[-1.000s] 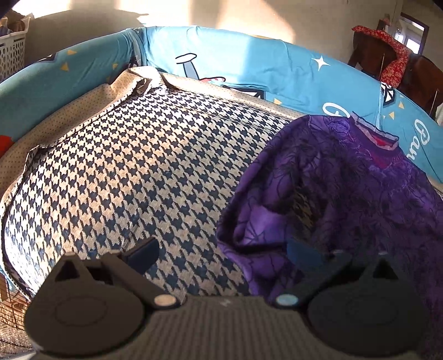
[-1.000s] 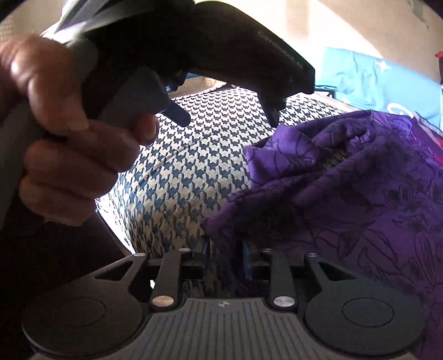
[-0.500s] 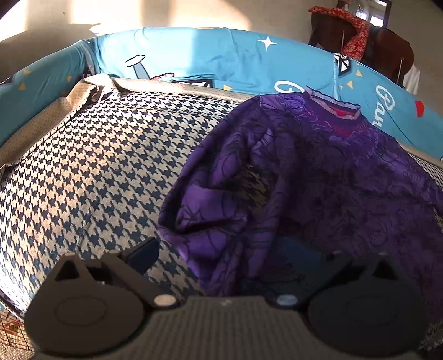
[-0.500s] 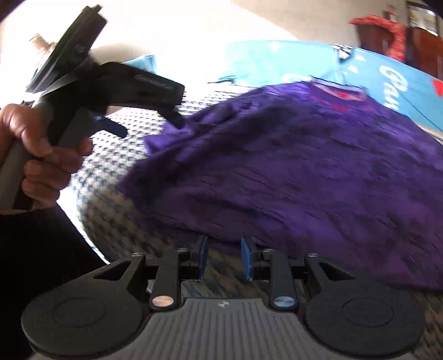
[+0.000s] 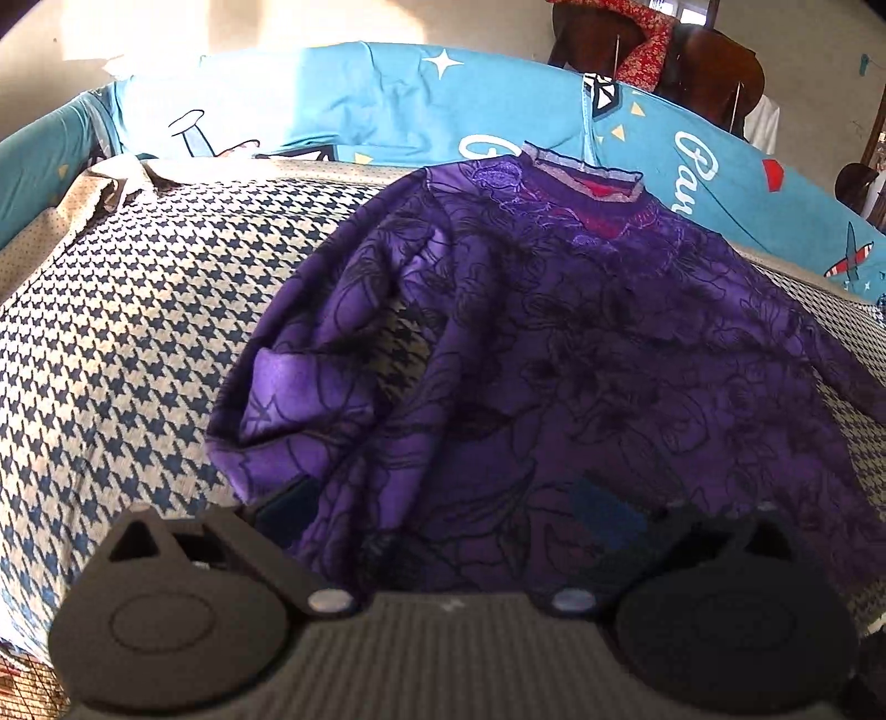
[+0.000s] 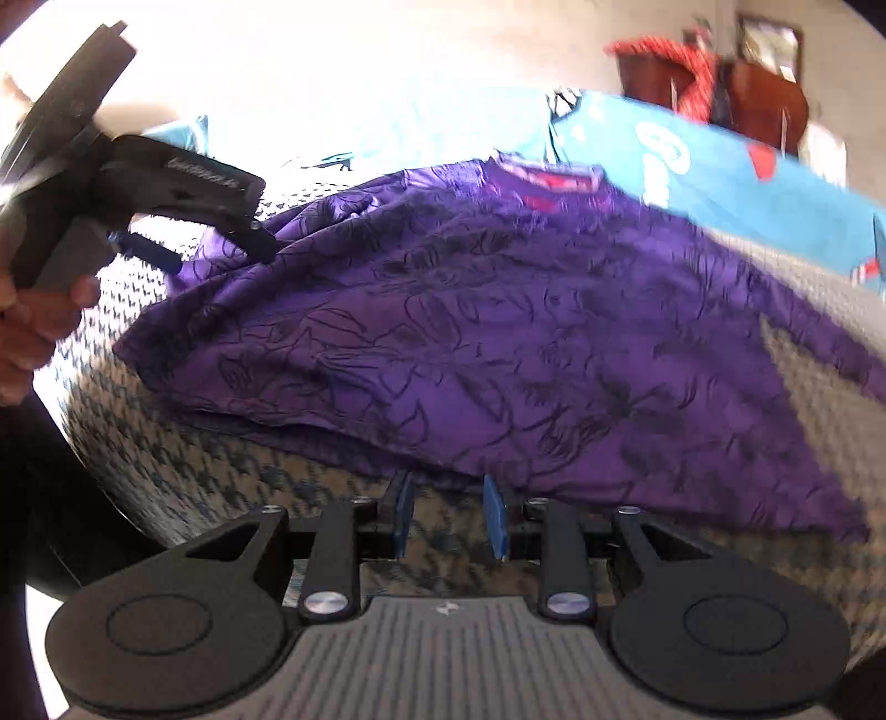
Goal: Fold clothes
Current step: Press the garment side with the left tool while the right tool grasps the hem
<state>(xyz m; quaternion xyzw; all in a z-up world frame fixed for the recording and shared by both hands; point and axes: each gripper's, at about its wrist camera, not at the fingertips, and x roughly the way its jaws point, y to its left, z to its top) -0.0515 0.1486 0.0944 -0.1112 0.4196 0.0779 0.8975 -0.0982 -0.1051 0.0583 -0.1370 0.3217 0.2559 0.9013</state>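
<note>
A purple floral long-sleeved top (image 5: 581, 343) lies spread on the houndstooth cover (image 5: 138, 310), neckline at the far side. Its left sleeve is folded back on itself beside the body. My left gripper (image 5: 443, 515) is open wide, low over the near left part of the top, and cloth lies across the space between its fingers. In the right wrist view the top (image 6: 470, 343) fills the middle. My right gripper (image 6: 448, 515) is open by a narrow gap just short of the hem, holding nothing. The left gripper (image 6: 221, 260) touches the top's left side, held by a hand (image 6: 33, 327).
A blue cartoon-print sheet (image 5: 360, 105) rises behind the houndstooth cover. Beige dotted fabric (image 5: 50, 232) lies along its left border. A dark wooden chair with a red cloth (image 5: 664, 50) stands at the back right. The cover's near edge drops off just before the grippers.
My right gripper let go of the purple hem and drew back to the right. The left gripper moved right, over the top. The top now lies flatter.
</note>
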